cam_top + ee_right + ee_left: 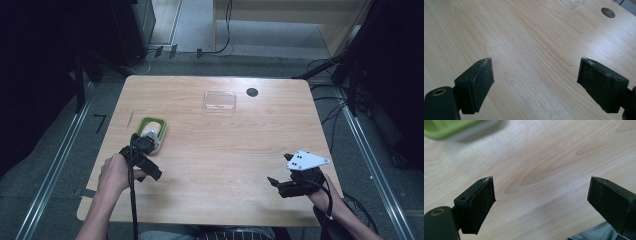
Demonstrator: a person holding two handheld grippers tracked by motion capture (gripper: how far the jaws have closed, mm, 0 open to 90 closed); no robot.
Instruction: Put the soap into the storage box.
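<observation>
A green container (159, 134) holding a pale object (151, 130) sits on the left part of the wooden table (225, 150). My left gripper (143, 149) hovers just in front of it, at its near edge. In the left gripper view the left gripper (541, 182) is open over bare wood, and the container's green rim (449, 128) crosses the top left corner. My right gripper (281, 186), topped by a grey plate (306, 160), rests near the table's front right. The right gripper (535, 60) is open with nothing between its fingers.
A clear plastic lid (219, 100) lies at the back middle of the table, beside a round cable hole (252, 92). The lid's edge (572, 2) and the hole (608, 12) sit far ahead in the right gripper view. Dark stands and cables surround the table.
</observation>
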